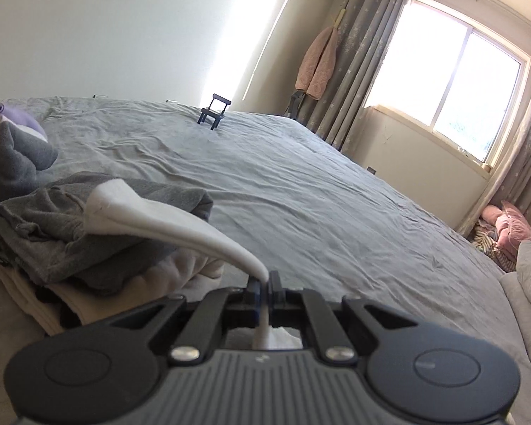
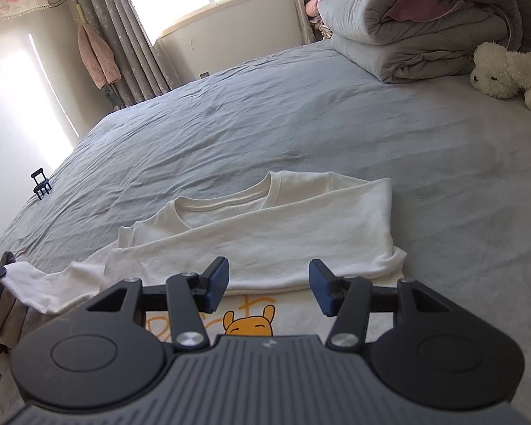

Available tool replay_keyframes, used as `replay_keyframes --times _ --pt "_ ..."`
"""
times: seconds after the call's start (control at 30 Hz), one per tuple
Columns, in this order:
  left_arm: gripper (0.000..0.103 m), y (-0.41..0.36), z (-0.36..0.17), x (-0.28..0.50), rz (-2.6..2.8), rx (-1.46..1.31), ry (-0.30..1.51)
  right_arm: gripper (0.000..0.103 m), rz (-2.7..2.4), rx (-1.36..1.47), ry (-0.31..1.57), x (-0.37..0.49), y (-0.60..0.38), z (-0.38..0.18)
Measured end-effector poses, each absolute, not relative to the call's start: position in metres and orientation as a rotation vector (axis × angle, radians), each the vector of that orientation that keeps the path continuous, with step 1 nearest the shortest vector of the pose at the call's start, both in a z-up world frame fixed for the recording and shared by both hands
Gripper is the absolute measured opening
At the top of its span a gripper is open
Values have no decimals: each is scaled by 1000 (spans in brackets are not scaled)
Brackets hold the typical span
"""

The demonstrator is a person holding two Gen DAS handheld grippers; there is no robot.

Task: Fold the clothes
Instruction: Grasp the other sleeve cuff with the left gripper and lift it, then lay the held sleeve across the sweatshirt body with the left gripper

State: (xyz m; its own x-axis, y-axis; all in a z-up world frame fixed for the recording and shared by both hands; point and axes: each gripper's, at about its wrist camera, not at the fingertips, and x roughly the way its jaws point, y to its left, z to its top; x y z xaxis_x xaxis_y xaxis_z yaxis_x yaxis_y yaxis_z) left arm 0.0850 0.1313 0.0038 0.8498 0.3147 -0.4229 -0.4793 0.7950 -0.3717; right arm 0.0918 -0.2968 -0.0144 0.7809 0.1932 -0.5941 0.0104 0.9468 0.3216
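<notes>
A white sweatshirt (image 2: 265, 226) with an orange cartoon print lies on the grey bed (image 2: 265, 113). Its right sleeve is folded across the chest. Its left sleeve (image 2: 46, 287) stretches out to the left. My left gripper (image 1: 264, 283) is shut on the white sleeve's cuff (image 1: 152, 219), held up above the bed. My right gripper (image 2: 268, 285) is open and empty, just above the sweatshirt's chest, below the folded sleeve.
A pile of grey and cream clothes (image 1: 53, 241) lies left of the left gripper. A small black phone stand (image 1: 214, 109) sits on the far bed edge. A folded duvet (image 2: 417, 24) and a white plush toy (image 2: 506, 71) lie at the bed's right.
</notes>
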Motion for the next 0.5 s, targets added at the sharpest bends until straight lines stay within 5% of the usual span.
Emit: replay_keyframes --times 0.5 --pt "3 42 51 105 76 -489 252 55 98 374 649 93 -309 -8"
